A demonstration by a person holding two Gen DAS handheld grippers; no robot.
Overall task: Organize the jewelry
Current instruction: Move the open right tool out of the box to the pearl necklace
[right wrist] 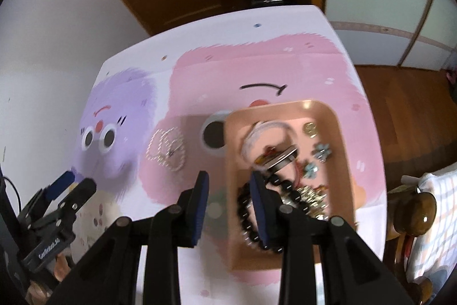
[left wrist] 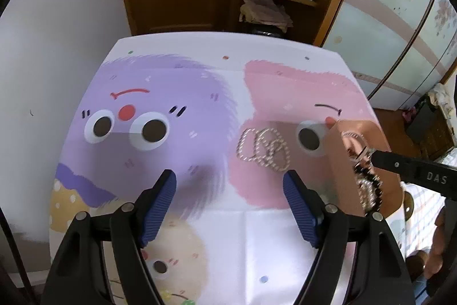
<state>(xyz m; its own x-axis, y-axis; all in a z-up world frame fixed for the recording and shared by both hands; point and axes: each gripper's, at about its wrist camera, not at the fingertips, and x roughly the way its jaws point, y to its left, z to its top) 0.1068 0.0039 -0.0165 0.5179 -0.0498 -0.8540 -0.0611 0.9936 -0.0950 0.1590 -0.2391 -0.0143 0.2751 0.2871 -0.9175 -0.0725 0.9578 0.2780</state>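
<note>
Pink plastic tray (right wrist: 340, 133) sits right of centre in the right wrist view, on a table cover (left wrist: 237, 233) printed with cartoon monster faces: one purple, one pink, one beige at the lower edge.

Writing: "DAS" in grey letters on the black body of the right gripper (left wrist: 365, 155), at the right edge of the left wrist view. The label on the left gripper (right wrist: 75, 182), lower left of the right wrist view, is too blurred to read.

Counts: one tray; one silver chain (left wrist: 264, 147) lying in tangled loops on the pink patch, centre of the left wrist view, outside the tray and left of it. In the tray: one black bead bracelet (right wrist: 248, 216), one white band (right wrist: 262, 130), two pale blue flower pieces (right wrist: 321, 150), one gold round piece (right wrist: 310, 129), one metal clip (right wrist: 282, 159); the remaining heap is too blurred to count.

Left gripper: jaws spread wide, nothing between them, chain just beyond the tips.
Right gripper: jaws partly parted above the tray's near left edge; pads press on nothing.

Room: white wall at left, brown wooden door and shelf at top, pale sliding panels upper right, wooden floor at right.
</note>
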